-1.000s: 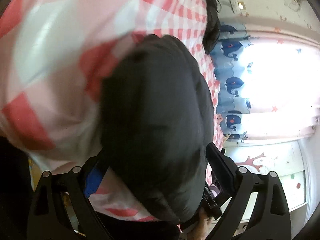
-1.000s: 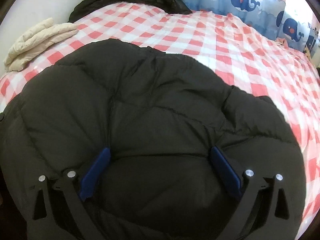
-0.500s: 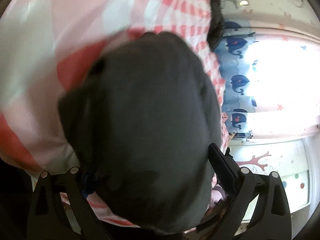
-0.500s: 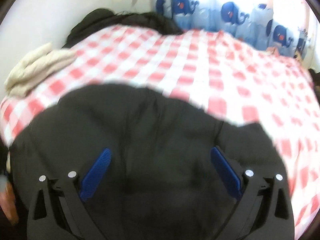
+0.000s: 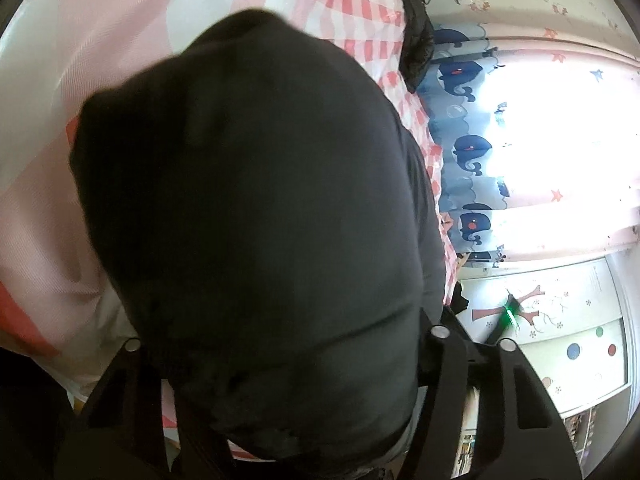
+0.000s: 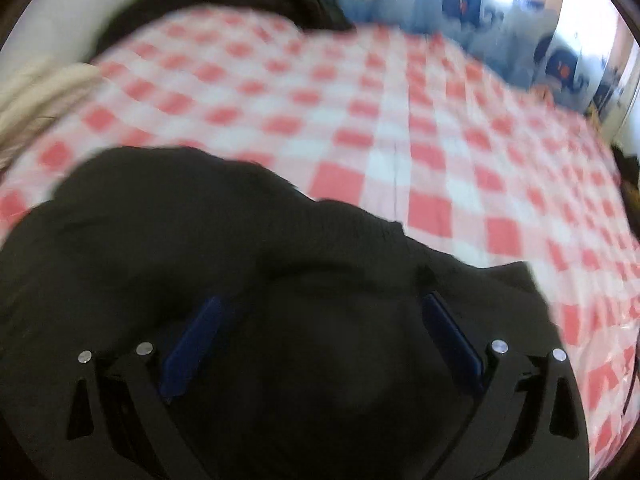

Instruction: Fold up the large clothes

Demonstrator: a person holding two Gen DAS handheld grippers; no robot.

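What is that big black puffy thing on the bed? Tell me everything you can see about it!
It is a black puffy jacket, soft and padded, with stitched seams across its smooth, slightly shiny fabric. It lies bunched on the red and white checked bedsheet. The left gripper has a thick fold between its closing jaws. The right gripper has jacket between its wide blue pads.

The jacket (image 6: 248, 248) is a large, black, puffy quilted garment lying bunched on the bed (image 6: 400, 152), at the bed's near edge, with the red-and-white checked cover bare beyond it toward the far edge. In the right wrist view its top surface shows soft folds and a raised ridge across the middle, though motion blur hides the finer seams. In the left wrist view a thick rounded mass of the jacket (image 5: 256, 208) fills most of the picture, its end bulging toward the camera.
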